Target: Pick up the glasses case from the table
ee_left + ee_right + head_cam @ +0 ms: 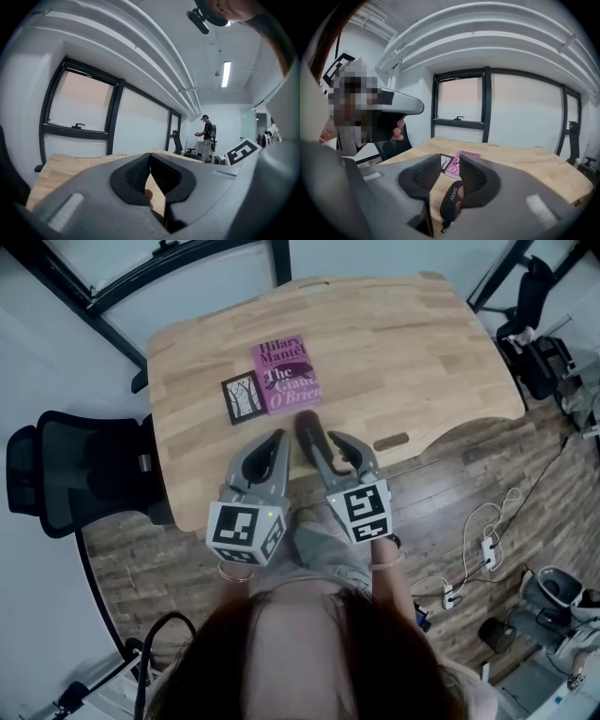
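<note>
The glasses case [307,430] is dark and oblong and lies near the front edge of the wooden table [412,352]. In the right gripper view the case [450,201] shows pale lettering and sits low between the jaws, against the right-hand pad. My right gripper [330,444] [450,166] stands open around it, with a gap through which the pink book [461,165] shows. My left gripper [277,439] [150,159] is just left of the case, its pad tips meeting with nothing between them.
A pink book [285,373] and a small black card [244,397] with a tree drawing lie behind the case. A black office chair [56,470] stands left of the table. Cables and a power strip [487,549] lie on the floor at right. A person [206,136] stands far off.
</note>
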{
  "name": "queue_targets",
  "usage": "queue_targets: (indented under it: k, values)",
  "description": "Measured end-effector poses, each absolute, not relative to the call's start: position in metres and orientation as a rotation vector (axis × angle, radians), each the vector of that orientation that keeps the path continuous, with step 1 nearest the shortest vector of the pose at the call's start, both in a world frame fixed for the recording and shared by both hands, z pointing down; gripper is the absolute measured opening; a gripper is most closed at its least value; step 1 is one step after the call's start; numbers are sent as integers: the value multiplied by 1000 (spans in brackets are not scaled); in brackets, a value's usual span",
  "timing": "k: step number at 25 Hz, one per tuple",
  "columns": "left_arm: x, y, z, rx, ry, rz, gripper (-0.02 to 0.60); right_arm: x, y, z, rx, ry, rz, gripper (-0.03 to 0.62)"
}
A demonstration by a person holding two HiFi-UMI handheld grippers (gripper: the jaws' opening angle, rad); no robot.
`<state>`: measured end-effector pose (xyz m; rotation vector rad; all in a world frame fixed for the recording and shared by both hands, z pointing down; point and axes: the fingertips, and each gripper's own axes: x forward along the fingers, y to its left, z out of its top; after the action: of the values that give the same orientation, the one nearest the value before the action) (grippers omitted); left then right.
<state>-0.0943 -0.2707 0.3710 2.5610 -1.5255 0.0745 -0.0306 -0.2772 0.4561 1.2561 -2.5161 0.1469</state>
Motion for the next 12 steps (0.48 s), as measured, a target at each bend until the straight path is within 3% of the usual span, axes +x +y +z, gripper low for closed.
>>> queue_targets:
  k: [12]
  values:
    - [-95,-295,382,2536,-1526,81,9,-46,-302,496,1157,-2470,201,171]
